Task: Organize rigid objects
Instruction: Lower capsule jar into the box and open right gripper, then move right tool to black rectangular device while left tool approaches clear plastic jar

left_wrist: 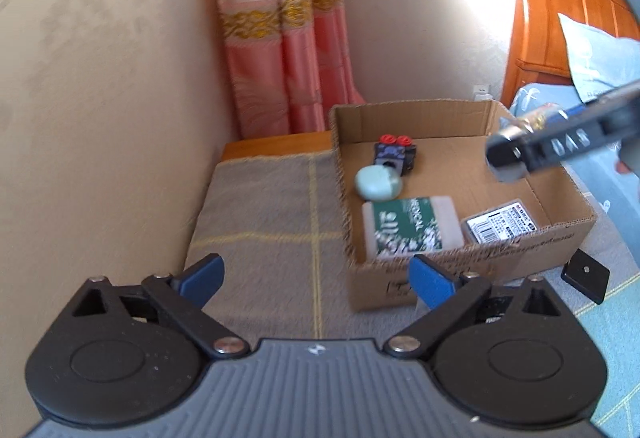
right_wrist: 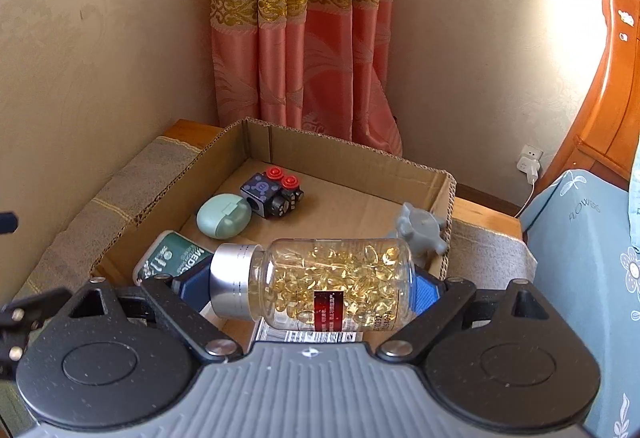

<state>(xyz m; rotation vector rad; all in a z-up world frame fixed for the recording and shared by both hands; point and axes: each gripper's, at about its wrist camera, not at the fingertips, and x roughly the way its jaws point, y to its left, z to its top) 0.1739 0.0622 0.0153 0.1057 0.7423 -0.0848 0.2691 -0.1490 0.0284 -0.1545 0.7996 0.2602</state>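
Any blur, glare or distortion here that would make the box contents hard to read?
Left wrist view: motion blur smears the cardboard box and the right gripper; the window glare is blown out top right. Right wrist view: sharp; the capsule bottle and green case read clearly. The fisheye bends the walls in both.

A home bedroom: carved wooden headboard (left_wrist: 568,9), floral blue bedding (right_wrist: 580,238), pink curtain (right_wrist: 304,37) with gold trim, patterned wallpaper (left_wrist: 100,77), and a plugged-in wall socket (right_wrist: 530,159) (low, beside the bed).
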